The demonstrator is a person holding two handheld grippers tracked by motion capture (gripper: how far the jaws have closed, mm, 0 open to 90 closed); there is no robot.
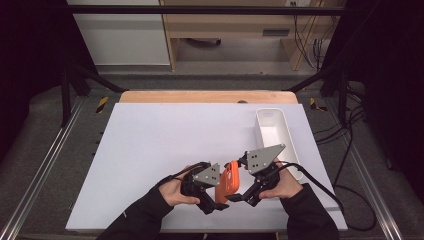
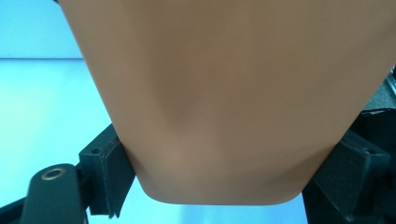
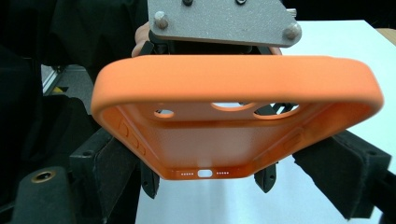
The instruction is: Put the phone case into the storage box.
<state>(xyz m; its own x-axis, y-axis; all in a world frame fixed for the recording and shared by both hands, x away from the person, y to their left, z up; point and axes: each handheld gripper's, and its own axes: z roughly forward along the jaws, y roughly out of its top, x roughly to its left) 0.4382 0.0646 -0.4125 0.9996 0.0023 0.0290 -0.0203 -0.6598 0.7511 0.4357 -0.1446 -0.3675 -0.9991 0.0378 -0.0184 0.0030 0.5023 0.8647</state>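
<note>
Orange phone case [image 1: 229, 181] is held in the air between both grippers. Left gripper [image 1: 218, 204] clamps its near end, right gripper [image 3: 205, 182] its two long sides (open cavity faces right gripper). Long axis runs away from the person.

No text, label, brand or number can be read anywhere.

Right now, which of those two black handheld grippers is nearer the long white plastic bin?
The right gripper, its grey plate almost reaching the white bin; the left gripper is across the orange silicone phone case.
</note>
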